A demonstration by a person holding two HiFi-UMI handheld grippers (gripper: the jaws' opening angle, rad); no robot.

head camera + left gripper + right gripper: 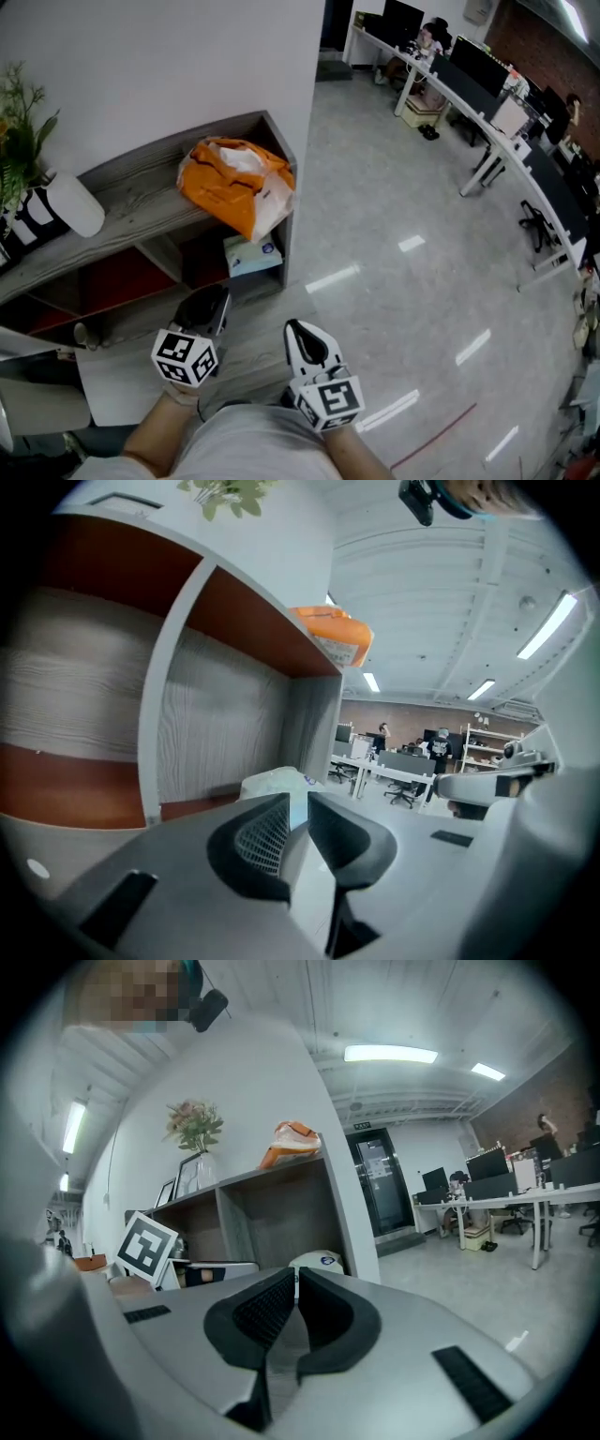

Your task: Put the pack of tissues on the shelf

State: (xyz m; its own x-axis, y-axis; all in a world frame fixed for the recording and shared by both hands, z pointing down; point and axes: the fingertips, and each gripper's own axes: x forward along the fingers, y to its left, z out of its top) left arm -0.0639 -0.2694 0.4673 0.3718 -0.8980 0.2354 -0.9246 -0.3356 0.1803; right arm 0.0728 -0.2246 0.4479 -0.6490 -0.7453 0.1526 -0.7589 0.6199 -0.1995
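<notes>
The pack of tissues [253,255] lies in the lower right compartment of the grey shelf unit [141,202], near its open end. It also shows as a pale pack [277,782] just beyond my left jaws and a white pack [317,1262] past my right jaws. My left gripper [211,302] hangs in front of that compartment, apart from the pack; in the left gripper view [298,803] its jaws stand a narrow gap apart with nothing between them. My right gripper [296,330] is beside it over the floor, and in its own view [296,1277] the jaws are together and empty.
An orange plastic bag [234,183] sits on the shelf's top board at the right end, a white vase with a plant [70,202] at the left. A white panel [112,384] lies low at the left. Office desks [487,84] with monitors and seated people stand across the shiny floor.
</notes>
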